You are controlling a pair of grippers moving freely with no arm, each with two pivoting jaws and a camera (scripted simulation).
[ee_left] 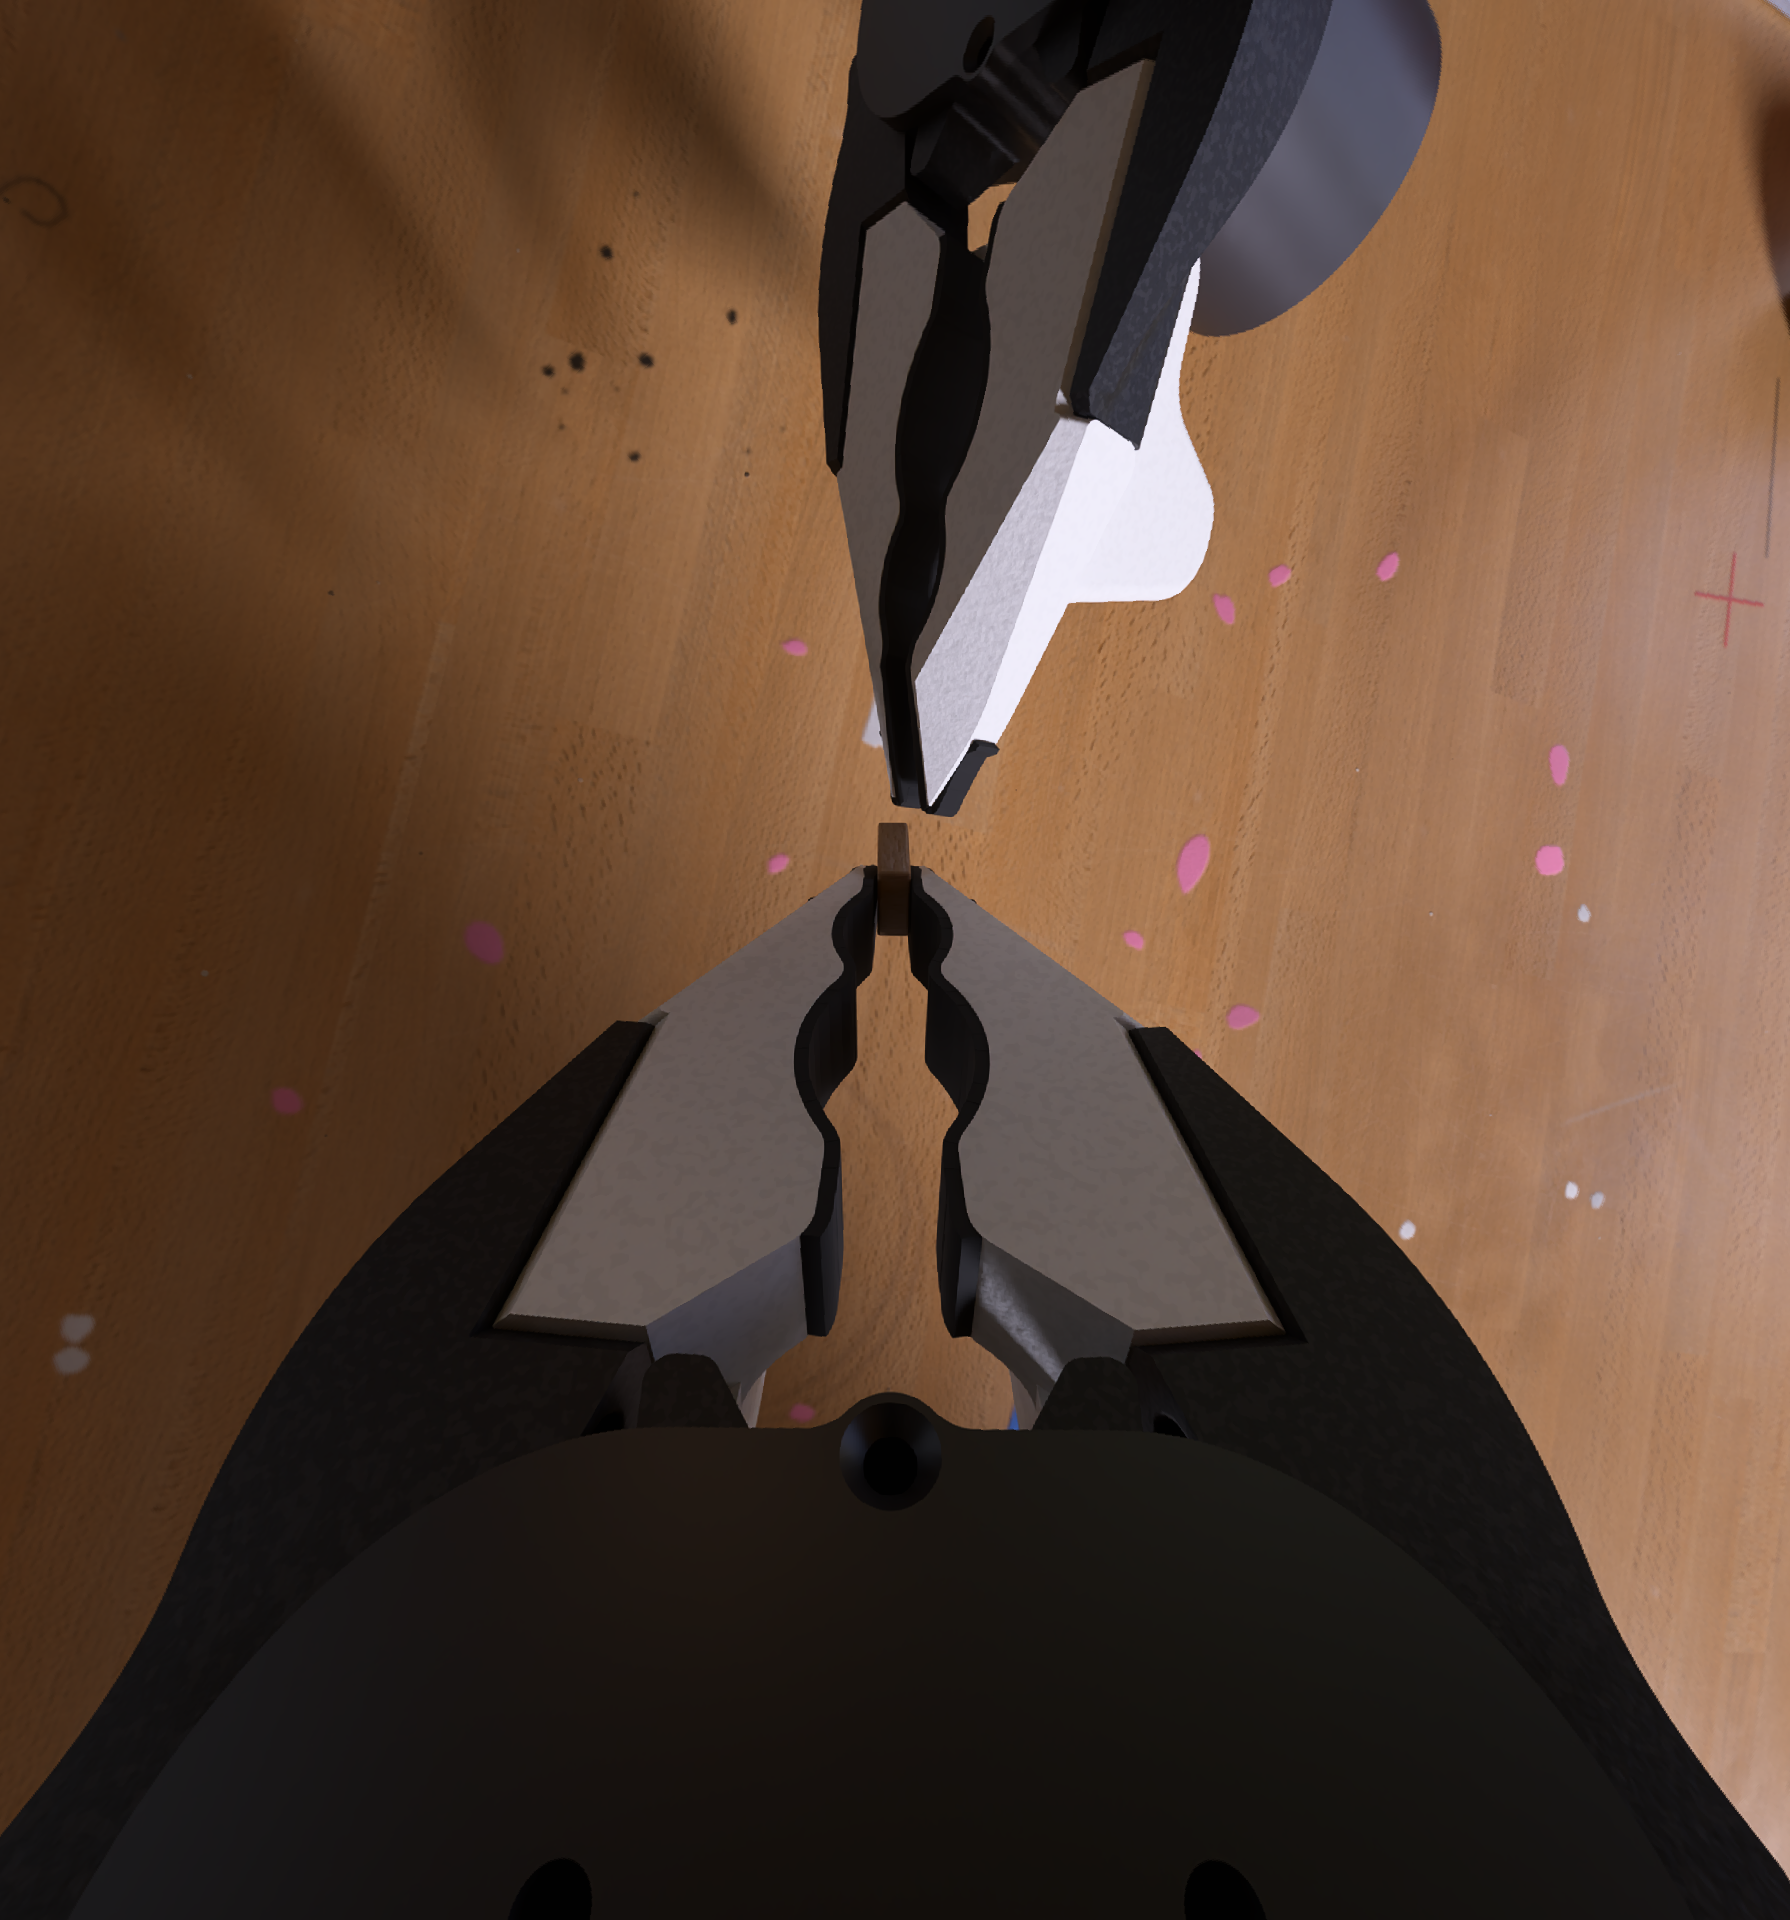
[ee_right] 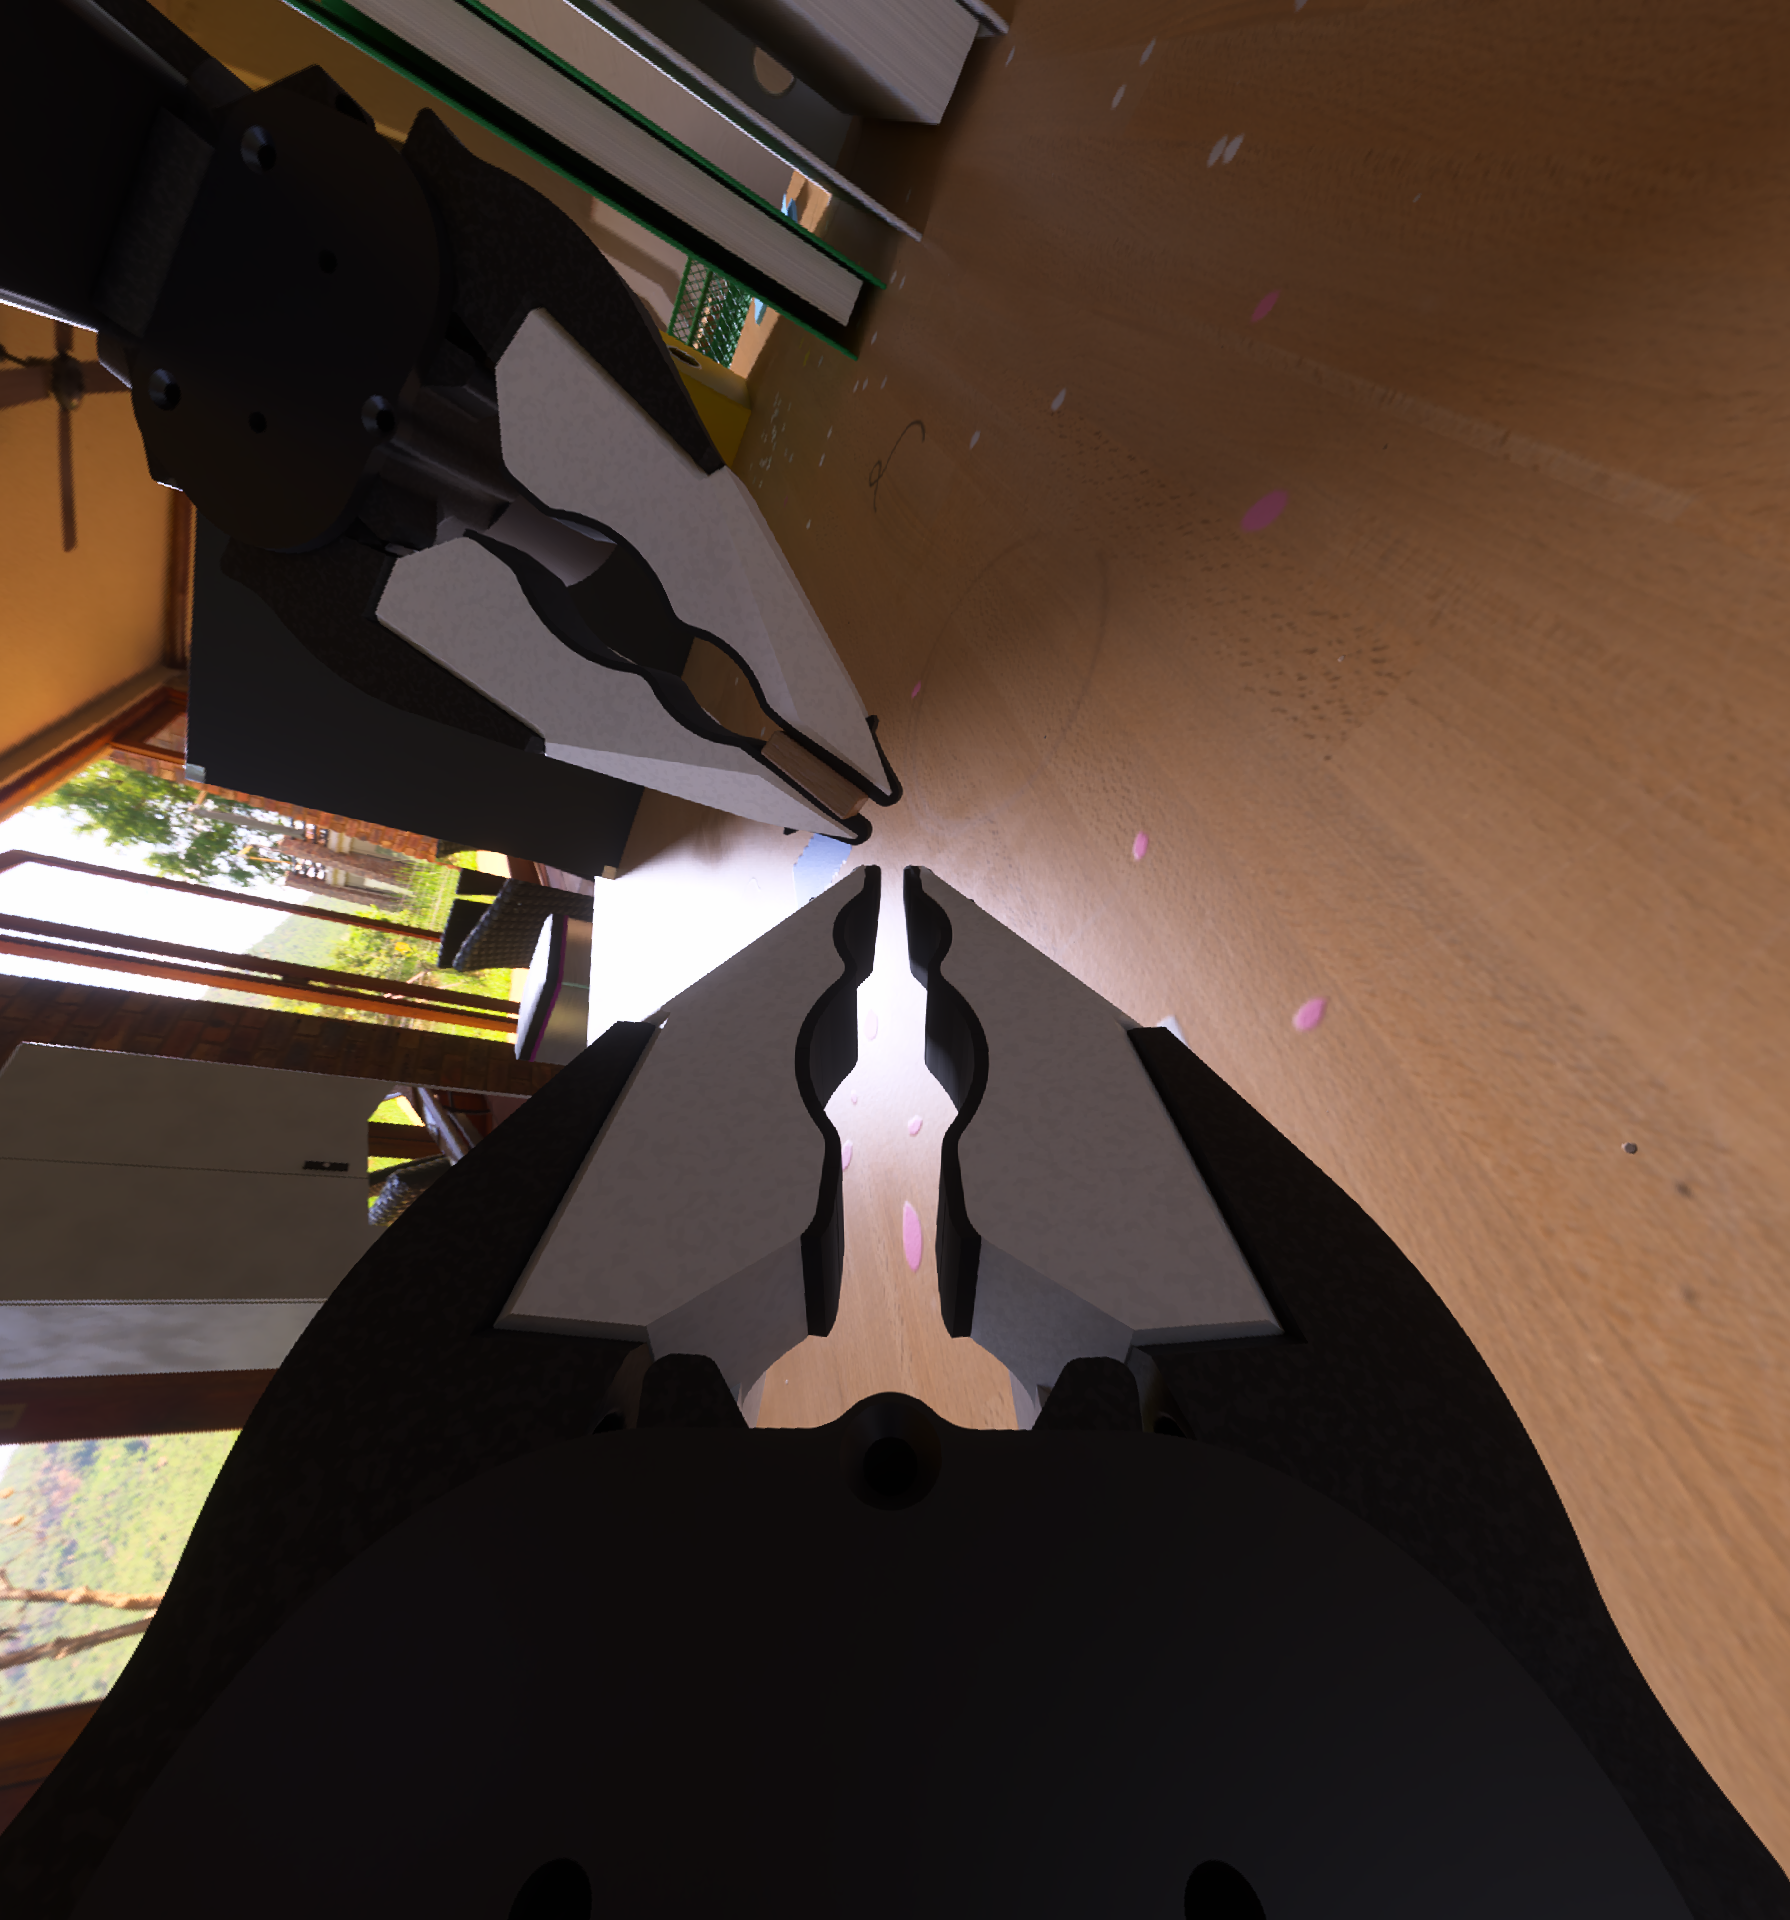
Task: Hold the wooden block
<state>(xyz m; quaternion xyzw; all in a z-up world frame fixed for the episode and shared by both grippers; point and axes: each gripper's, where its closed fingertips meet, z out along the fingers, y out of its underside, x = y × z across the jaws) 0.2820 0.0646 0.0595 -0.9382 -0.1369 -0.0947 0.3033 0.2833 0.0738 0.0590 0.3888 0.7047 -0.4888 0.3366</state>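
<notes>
In the left wrist view the left gripper (ee_left: 892, 902) reaches toward twelve o'clock from the bottom edge; its two grey fingers converge and pinch the wooden block (ee_left: 892, 883) between their tips; the block is a small brown slab standing on end, its upper part poking out past the tips. Just beyond, at twelve o'clock, the right gripper (ee_left: 922, 795) points back down at the block; its fingers are pressed nearly together with nothing between them, and its tip sits just short of the block's top without clearly touching. Beneath both lies the wooden table (ee_left: 351, 831), marked with pink flecks (ee_left: 1193, 862) toward three o'clock and black specks (ee_left: 576, 362) toward eleven o'clock; a dark round object (ee_left: 1317, 187) lies behind the right gripper near one o'clock.

In the right wrist view the right gripper (ee_right: 892, 878) shows only a thin slit of light between its tips; they grip nothing. Just past them, toward eleven o'clock, the left gripper (ee_right: 863, 806) slants in from the upper left with the wooden block (ee_right: 818, 777) clamped between its fingertips, pale end facing outward. The table (ee_right: 1390, 935) fills the side from one to five o'clock; farther off at twelve o'clock stands a stack of flat boards (ee_right: 662, 135); at nine o'clock a window (ee_right: 195, 894) shows greenery, and a ceiling fan (ee_right: 49, 390) hangs toward ten o'clock.
</notes>
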